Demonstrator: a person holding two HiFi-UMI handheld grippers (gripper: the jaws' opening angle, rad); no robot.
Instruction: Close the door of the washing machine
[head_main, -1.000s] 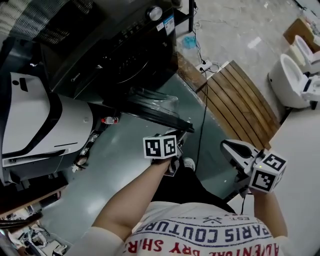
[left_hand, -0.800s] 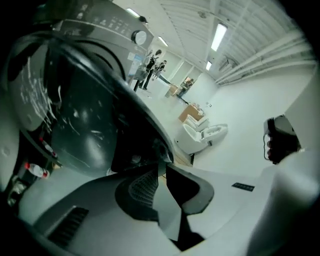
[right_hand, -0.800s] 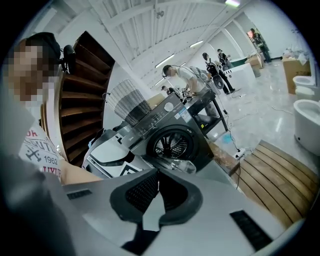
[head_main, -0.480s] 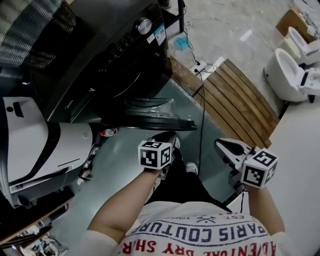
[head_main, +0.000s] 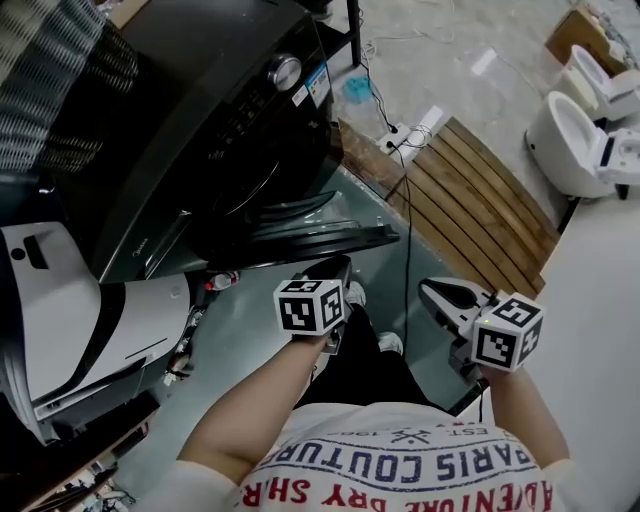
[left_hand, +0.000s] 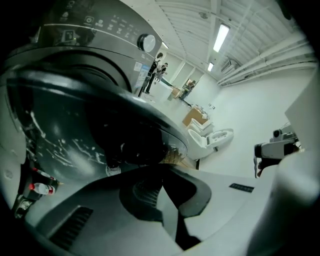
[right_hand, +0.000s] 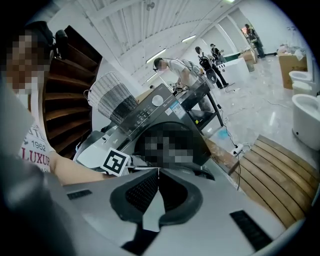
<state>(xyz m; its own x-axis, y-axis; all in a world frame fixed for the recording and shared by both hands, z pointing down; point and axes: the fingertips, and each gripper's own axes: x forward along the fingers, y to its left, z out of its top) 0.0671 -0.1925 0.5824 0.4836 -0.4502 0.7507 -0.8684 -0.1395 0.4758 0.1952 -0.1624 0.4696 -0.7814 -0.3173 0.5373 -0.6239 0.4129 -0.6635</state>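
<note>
The dark washing machine (head_main: 200, 110) fills the upper left of the head view, and its round door (head_main: 310, 240) stands partly open, swung out from the front. My left gripper (head_main: 335, 270) points up at the door's outer edge from just below it, jaws shut with nothing between them. In the left gripper view the door (left_hand: 125, 110) looms right ahead of the shut left gripper (left_hand: 162, 175); contact cannot be told. My right gripper (head_main: 432, 293) hangs off to the right, away from the door. It is shut and empty, as the right gripper (right_hand: 159, 170) shows in its own view.
A white appliance (head_main: 70, 300) stands left of the machine, with a small bottle (head_main: 222, 280) on the floor by it. A slatted wooden platform (head_main: 480, 200), a power strip with cable (head_main: 405, 130) and white toilets (head_main: 570, 140) lie to the right. People stand far off (right_hand: 200, 60).
The door has swung closer to the machine's front. Both grippers have drifted left and toward the machine, the left one staying under the door's edge.
</note>
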